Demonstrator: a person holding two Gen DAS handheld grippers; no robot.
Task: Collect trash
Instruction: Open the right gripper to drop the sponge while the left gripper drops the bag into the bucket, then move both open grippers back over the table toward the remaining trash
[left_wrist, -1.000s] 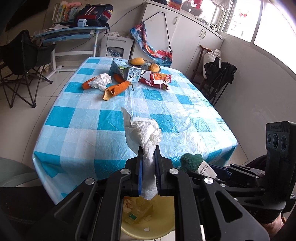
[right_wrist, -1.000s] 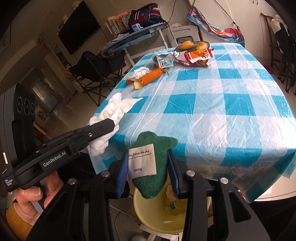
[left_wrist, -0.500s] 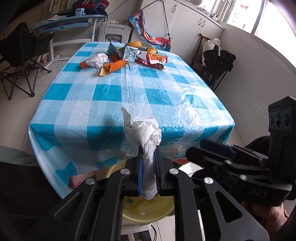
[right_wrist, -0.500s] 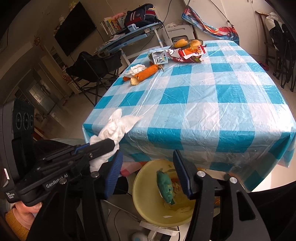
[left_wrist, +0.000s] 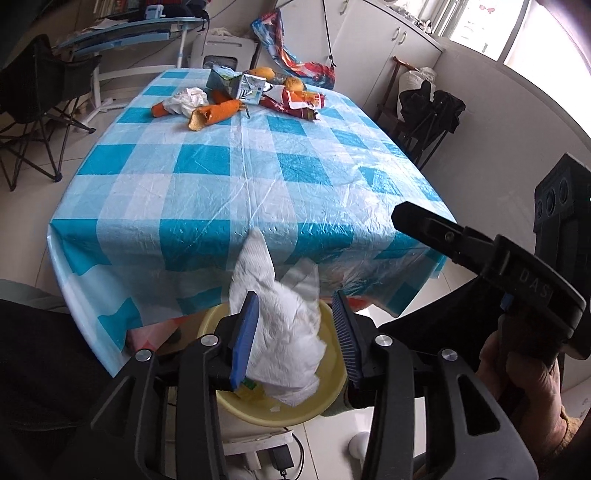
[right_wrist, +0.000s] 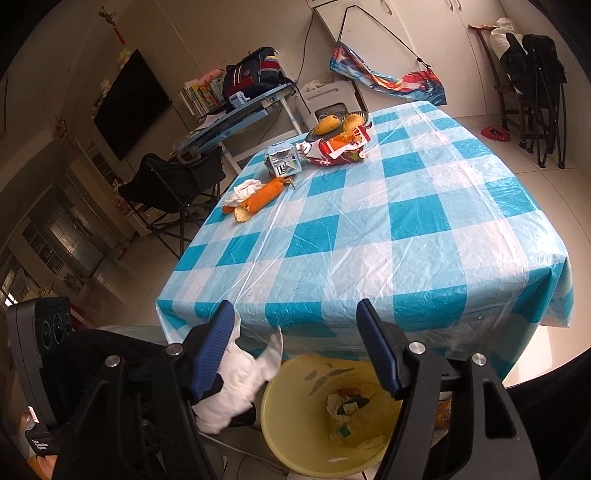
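Left wrist: "DAS" on right gripper (left_wrist: 406, 218)

Daylight floods in from the blown-out window (left_wrist: 517, 40) at upper right of the left wrist view. Glare streaks the glossy tablecloth (left_wrist: 236, 177) (creases catch it). In the right wrist view the left side of the room goes dim. Heavy fisheye bending, dark vignette corners; focus sharp.

White crumpled tissue (left_wrist: 284, 332) is hanging over the yellow bin (right_wrist: 295, 435), leaning on 1 pad. Bin is sitting on the floor below the counter (right_wrist: 369, 240) edge, holding scraps.
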